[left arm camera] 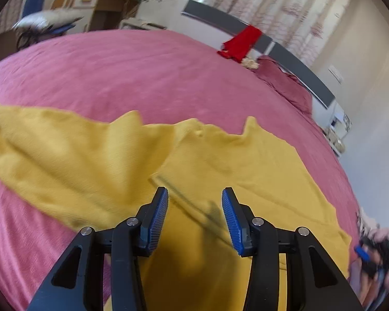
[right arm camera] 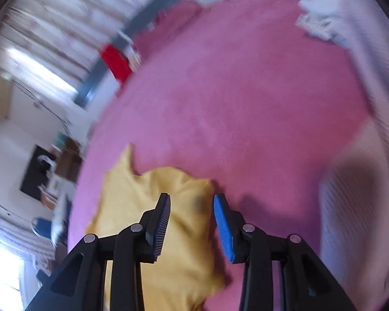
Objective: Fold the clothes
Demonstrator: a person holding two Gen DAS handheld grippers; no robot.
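Yellow garment blurred, edge cut off

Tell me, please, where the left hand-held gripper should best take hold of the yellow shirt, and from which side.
Probably the folded edge of the yellow shirt, running diagonally just ahead of the left hand-held gripper. Come down from above with the open jaws across that edge: the cloth lies flat on the pink bedspread, and only there does a doubled ridge offer something to pinch.

A pink bed bears a yellow garment (spread, creased).
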